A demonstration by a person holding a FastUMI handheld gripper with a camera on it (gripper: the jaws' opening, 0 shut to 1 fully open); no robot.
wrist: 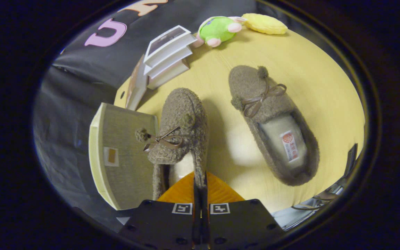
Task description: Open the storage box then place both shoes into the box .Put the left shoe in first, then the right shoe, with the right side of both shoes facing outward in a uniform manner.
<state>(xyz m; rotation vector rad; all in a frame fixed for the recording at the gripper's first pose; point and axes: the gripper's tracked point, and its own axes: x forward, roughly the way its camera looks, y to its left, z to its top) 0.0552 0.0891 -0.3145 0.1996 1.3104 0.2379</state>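
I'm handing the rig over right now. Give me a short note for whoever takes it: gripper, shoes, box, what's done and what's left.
Gripper: fingers closed together on the side wall of the near shoe; it seems pinched and tilted, toe pointing away.
Second shoe: flat on the yellow table, beside the gripped one, sole down, opening up, apart from it.
Storage box: just beyond the gripped shoe's other side, at the table's edge; its fabric face with a small tag shows. Whether it is open, I cannot tell.
Done: one shoe grasped.
Left: put that shoe in the box, then the second, right sides facing outward.
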